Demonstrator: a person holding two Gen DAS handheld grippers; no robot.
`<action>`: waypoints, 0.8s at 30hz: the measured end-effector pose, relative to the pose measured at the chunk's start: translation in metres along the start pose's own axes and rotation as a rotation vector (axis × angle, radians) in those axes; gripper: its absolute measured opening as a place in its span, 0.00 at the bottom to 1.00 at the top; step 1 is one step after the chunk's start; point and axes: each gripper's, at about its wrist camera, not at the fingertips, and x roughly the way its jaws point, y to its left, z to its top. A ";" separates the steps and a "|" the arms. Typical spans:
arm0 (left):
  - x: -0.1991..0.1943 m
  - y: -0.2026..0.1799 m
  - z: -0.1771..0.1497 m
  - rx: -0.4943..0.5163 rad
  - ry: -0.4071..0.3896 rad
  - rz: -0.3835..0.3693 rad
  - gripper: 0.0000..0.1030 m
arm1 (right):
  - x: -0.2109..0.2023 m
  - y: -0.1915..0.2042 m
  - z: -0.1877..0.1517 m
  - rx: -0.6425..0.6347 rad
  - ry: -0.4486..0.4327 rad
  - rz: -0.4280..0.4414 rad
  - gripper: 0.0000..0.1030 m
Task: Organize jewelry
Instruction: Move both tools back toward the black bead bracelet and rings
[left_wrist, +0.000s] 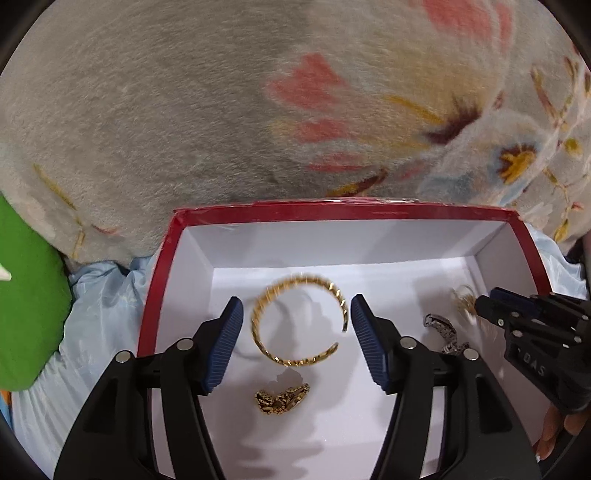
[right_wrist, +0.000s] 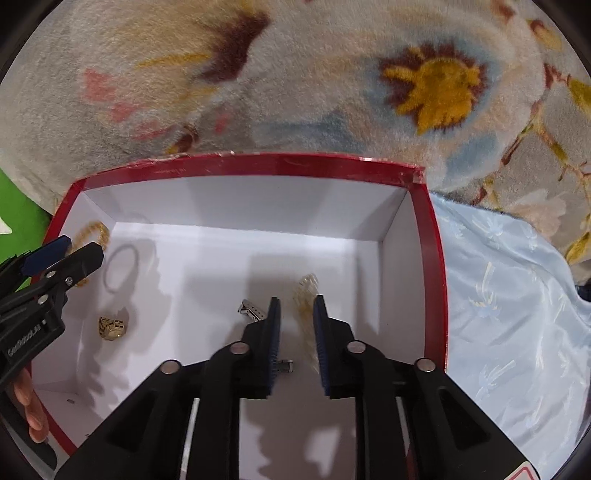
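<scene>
"DAS" is showing on my right gripper body; lettering on my left gripper is reading too blurry. Left jaws are standing open around a gold bangle blurred mid-air inside the red box, pads apart from it. Right jaws are sitting slightly parted, a smeared gold piece between them, contact unclear. Gold chain clump is lying on the box floor, silver watch strap partly hidden behind my fingers. Floral blanket, blue satin cloth, green thing cut off are surrounding the box
</scene>
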 end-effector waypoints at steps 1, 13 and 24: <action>-0.001 0.003 0.000 -0.014 0.000 -0.001 0.65 | -0.005 0.000 -0.001 0.004 -0.021 0.001 0.24; -0.108 0.041 -0.045 -0.077 -0.118 0.000 0.76 | -0.148 -0.012 -0.083 0.003 -0.244 0.078 0.39; -0.238 0.066 -0.181 -0.022 -0.060 0.003 0.77 | -0.267 0.005 -0.249 -0.041 -0.247 0.108 0.43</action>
